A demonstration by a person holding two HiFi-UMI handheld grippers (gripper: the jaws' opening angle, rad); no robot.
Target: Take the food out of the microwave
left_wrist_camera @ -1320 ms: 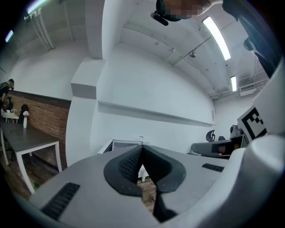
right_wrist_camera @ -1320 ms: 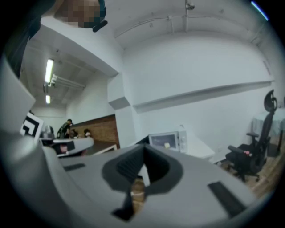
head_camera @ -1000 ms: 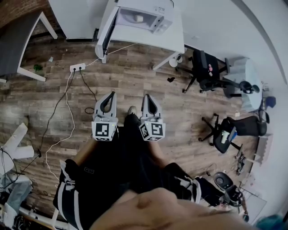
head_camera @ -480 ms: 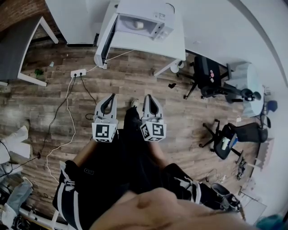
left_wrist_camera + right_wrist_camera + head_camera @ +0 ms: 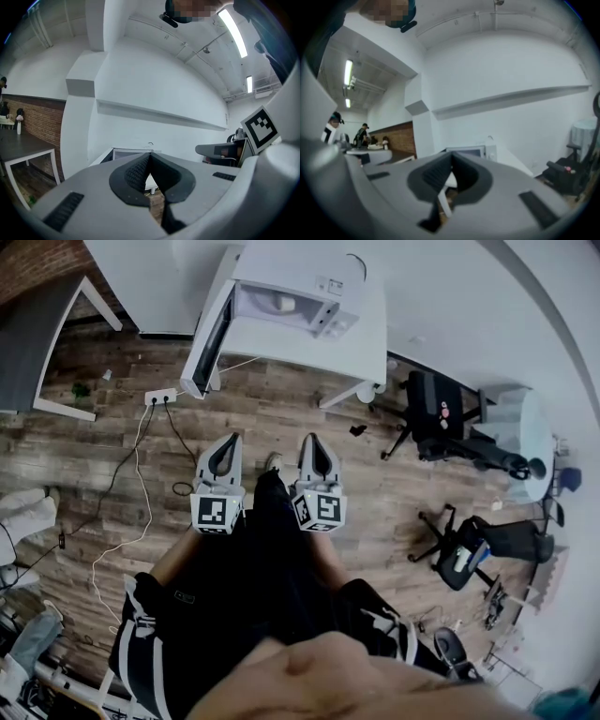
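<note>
Grey ribbed pads of the left claw (image 5: 149, 157) meet at their tips with nothing between them. The right claw (image 5: 451, 157) is closed the same way and is just as empty. Both sit side by side, pointing roughly level, in front of the person's dark-clad body and above a wood-plank floor (image 5: 281, 409). Well ahead of them, across that floor, the microwave (image 5: 300, 263) stands on a white counter (image 5: 361, 334), its door (image 5: 211, 334) swung open to the left. The food (image 5: 284, 304), a pale item, lies inside the cavity, well apart from both claws. An office chair (image 5: 436, 409) stands off to the right.
</note>
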